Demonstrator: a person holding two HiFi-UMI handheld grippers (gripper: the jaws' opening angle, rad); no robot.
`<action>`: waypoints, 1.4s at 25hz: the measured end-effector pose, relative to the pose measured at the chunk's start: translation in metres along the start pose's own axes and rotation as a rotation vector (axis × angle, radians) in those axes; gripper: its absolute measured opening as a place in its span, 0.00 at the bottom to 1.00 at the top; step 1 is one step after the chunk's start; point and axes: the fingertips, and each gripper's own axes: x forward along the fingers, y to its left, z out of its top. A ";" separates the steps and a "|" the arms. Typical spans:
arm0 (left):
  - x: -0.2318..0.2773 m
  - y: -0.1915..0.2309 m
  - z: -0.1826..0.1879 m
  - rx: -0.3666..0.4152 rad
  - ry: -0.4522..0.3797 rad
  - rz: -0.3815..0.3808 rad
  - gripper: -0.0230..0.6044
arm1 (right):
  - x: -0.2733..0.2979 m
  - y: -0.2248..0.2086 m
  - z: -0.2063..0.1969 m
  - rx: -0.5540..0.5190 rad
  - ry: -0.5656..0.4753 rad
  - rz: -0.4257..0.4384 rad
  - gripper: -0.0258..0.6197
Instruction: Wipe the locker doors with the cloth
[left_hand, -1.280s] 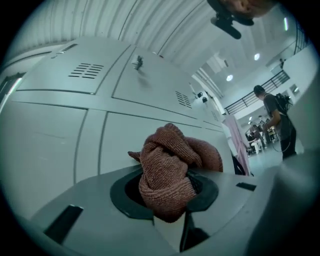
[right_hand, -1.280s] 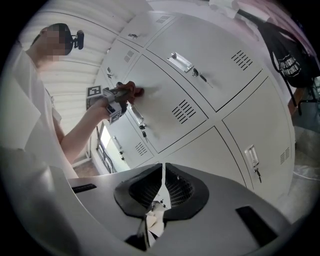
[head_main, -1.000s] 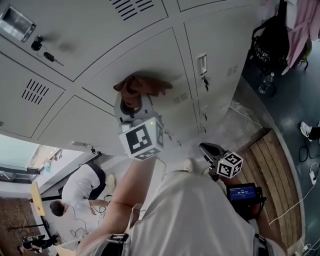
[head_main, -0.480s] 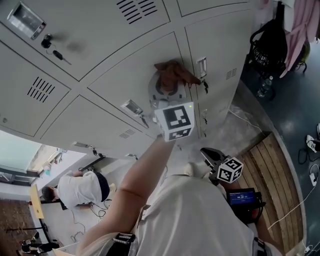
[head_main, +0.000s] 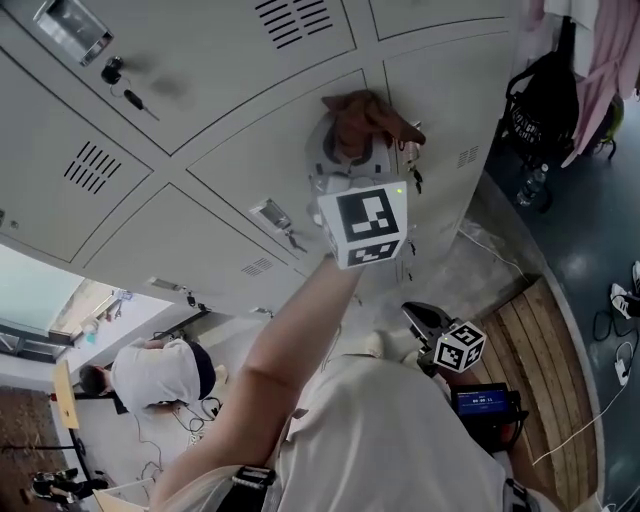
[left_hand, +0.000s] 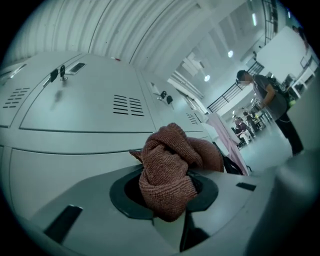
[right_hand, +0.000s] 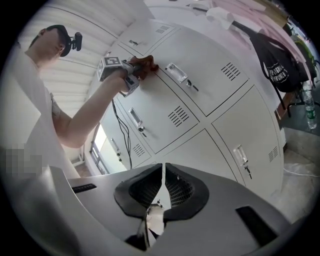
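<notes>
Head view: my left gripper (head_main: 350, 150) is raised on a bare arm (head_main: 280, 350) against a grey locker door (head_main: 260, 150). The brown cloth (head_main: 365, 115) is bunched at its tip and pressed on the door's upper right corner, just beside the handle (head_main: 405, 150) of the neighbouring door. My right gripper (head_main: 422, 318) hangs low, close to my body and well apart from the lockers. A black bag (head_main: 545, 100) hangs at the right end of the lockers, with wooden planks (head_main: 530, 340) on the floor below (a person (head_main: 155, 375) stands further off at lower left).

Left gripper view: the fingers (left_hand: 122, 192) pinch the cloth (left_hand: 170, 170), which fills the gap between them and bulges out in a knotted wad. Locker doors (left_hand: 75, 107) with vent slots stretch away behind it.

Right gripper view: the fingers (right_hand: 185, 192) are pressed together along a thin seam, and I see nothing between them. My right gripper (right_hand: 163, 187) faces the bank of lockers from a distance. At upper left my left gripper (right_hand: 136, 69) holds the cloth (right_hand: 146, 62) flat on a locker door (right_hand: 200, 65), touching the panel near its top edge.
</notes>
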 end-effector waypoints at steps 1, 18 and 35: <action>-0.004 0.009 0.002 -0.016 0.006 0.003 0.22 | 0.003 0.002 0.000 -0.003 0.004 0.008 0.09; -0.144 0.190 -0.027 0.150 0.071 0.485 0.22 | 0.041 0.019 -0.008 -0.023 0.111 0.129 0.09; -0.021 0.043 0.026 0.553 -0.073 0.308 0.22 | 0.006 -0.020 0.011 0.023 -0.005 0.024 0.09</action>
